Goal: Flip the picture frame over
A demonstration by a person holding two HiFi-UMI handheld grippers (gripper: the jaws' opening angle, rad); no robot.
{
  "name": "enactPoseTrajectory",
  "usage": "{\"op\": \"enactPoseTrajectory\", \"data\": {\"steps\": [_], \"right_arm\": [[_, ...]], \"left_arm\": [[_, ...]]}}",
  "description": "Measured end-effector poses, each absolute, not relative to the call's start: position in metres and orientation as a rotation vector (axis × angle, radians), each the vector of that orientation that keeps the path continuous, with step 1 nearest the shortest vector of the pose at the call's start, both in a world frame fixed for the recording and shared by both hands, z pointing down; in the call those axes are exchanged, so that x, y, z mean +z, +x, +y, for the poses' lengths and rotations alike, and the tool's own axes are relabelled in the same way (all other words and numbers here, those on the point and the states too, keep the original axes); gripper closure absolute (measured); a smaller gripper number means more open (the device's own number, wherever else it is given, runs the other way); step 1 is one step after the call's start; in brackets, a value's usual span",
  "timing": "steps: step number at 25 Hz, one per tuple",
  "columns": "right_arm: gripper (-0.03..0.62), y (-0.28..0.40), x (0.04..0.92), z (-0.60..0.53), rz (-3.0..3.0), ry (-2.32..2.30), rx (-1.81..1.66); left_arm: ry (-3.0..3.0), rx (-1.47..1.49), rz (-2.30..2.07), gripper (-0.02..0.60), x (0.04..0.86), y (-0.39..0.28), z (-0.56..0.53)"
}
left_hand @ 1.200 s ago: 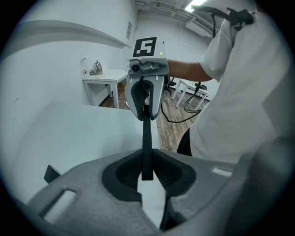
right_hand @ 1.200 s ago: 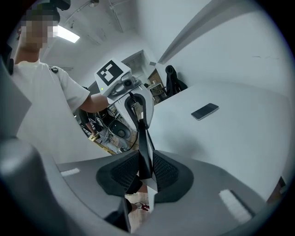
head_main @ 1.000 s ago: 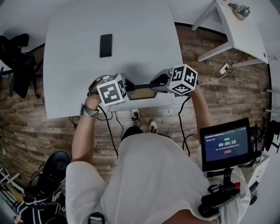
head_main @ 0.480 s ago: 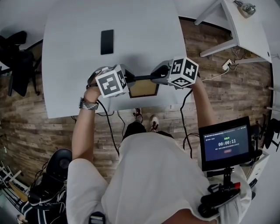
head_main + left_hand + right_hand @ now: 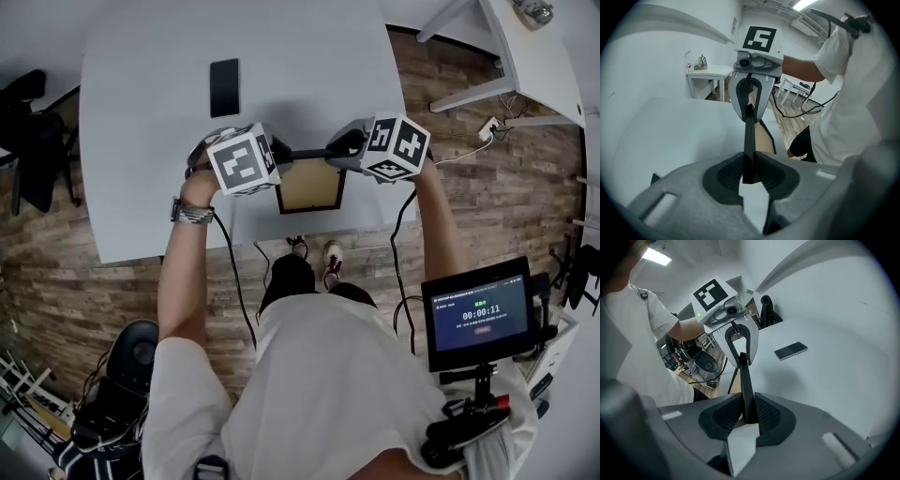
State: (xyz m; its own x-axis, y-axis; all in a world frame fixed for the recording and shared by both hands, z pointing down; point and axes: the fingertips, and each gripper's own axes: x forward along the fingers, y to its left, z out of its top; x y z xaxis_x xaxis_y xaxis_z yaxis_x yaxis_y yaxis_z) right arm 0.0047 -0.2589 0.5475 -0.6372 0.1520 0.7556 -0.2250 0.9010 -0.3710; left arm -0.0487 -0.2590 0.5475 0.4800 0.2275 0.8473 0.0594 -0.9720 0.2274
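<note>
Head view: find the picture frame (image 5: 310,186) above the white counter (image 5: 141,197), at 6 o'clock of the counter top and close to its near edge. See it carried by its black top rail, slung between the two grippers and sloping down toward the person. See the brown backing board turned up to the camera, with a black border around it. Cannot tell whether the lower edge touches the counter.

Place the left gripper (image 5: 283,161) at 9 o'clock of the rail and the right gripper (image 5: 330,156) at 3 o'clock, pointing at one another.

Left gripper view: read the fingers (image 5: 730,176) clamped on the near end of the black rail, one pad on each face. See the right gripper at 12 o'clock, on the far end of the same rail.

Right gripper view: read the same, fingers (image 5: 726,413) closed tight on the rail end, with the left gripper opposite at 12 o'clock.

Note a black phone (image 5: 224,87) lying flat on the counter at 11 o'clock of the frame, well apart from it. Note a lit monitor (image 5: 478,314) on a stand at 4 o'clock, beside the person.
</note>
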Motion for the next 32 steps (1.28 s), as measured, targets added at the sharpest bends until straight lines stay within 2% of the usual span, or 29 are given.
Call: {"op": "enactPoseTrajectory", "data": {"steps": [14,21,32], "right_arm": [[0.5,0.015,0.54,-0.273,-2.214,-0.003,0.615],[0.488,-0.005,0.624,-0.306,-2.173,-0.076,0.702],[0.476,-0.008,0.63,-0.295,-2.164,-0.119,0.767]], "left_arm": [[2.53,1.468,0.402,0.494,0.538,-0.038,-0.271],[2.44,1.444,0.49,0.491,0.623,-0.058,-0.302],[2.315,1.447,0.522,0.486,0.636,-0.06,-0.291]]}}
